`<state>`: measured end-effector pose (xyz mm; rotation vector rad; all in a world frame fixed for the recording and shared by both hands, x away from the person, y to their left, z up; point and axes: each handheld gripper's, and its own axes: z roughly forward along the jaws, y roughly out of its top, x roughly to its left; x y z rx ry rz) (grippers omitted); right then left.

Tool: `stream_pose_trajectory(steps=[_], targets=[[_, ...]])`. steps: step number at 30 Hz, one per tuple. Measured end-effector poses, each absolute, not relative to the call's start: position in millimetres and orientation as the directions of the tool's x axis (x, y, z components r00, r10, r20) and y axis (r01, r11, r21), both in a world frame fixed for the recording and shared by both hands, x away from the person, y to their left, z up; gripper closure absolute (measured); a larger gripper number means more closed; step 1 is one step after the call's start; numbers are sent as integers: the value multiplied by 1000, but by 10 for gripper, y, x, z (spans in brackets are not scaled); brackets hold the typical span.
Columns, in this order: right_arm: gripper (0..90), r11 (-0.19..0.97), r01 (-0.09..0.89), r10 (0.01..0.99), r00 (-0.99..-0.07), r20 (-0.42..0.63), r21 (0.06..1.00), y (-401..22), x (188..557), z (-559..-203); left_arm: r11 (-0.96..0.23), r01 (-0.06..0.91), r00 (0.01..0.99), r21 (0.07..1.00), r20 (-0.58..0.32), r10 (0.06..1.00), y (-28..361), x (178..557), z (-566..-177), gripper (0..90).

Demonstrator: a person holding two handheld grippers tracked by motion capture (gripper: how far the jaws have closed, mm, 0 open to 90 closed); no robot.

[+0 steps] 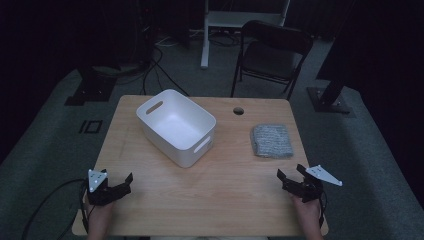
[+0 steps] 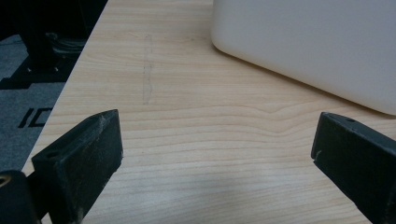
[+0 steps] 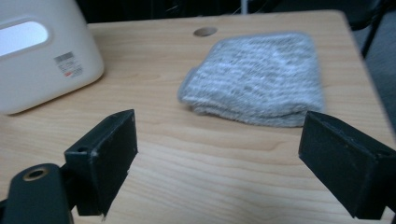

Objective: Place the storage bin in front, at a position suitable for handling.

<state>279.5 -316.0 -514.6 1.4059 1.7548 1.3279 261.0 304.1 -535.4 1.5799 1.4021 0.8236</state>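
Note:
A white plastic bin (image 1: pixel 176 126) with handle slots stands empty on the wooden table (image 1: pixel 210 200), left of centre. To its right lies a folded grey cloth (image 1: pixel 272 140). My left gripper (image 1: pixel 125 182) rests open at the near left corner, its jaws wide apart over bare wood, with the bin's wall (image 2: pixel 308 46) ahead on the right. My right gripper (image 1: pixel 291 172) rests open at the near right, just short of the grey cloth (image 3: pixel 257 79), which lies ahead between its spread jaws. The bin (image 3: pixel 42 56) shows at the left of the right gripper view. Nothing is held.
A round cable hole (image 1: pixel 238 110) sits near the table's far edge. Beyond the table stand a black folding chair (image 1: pixel 272 55), a white desk frame (image 1: pixel 240 20) and black stands with cables on the grey floor. Bare wood lies between the two grippers.

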Motion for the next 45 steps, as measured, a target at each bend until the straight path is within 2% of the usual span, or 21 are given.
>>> stream_pose_trajectory(steps=[6, 12, 16, 27, 39, 45], targets=[[113, 14, 459, 919, -356, 170, 888, -3136, 2836, -5199, -20, 440, 171, 898, -62, 983, 2987, 2615, -5354, 22], [113, 18, 485, 923, -343, 172, 874, -3149, 2869, -5231, -22, 444, 167, 896, -59, 984, 2977, 2623, -5360, 22], [113, -12, 484, 918, -341, 201, 875, -3194, 2900, -5258, -26, 447, 158, 894, -51, 986, 2954, 2636, -5367, 22], [113, 7, 449, 923, -346, 167, 894, -3154, 2998, -5193, -54, 433, 189, 900, -32, 981, 2901, 2650, -5356, 22], [113, 77, 439, 884, -445, 142, 895, -2906, 3161, -5075, -51, 443, 192, 895, -39, 981, 2893, 2642, -5365, 22], [113, 14, 447, 859, -463, 218, 894, -2818, 3285, -5016, -49, 446, 193, 894, -43, 980, 2894, 2652, -5369, 22]])
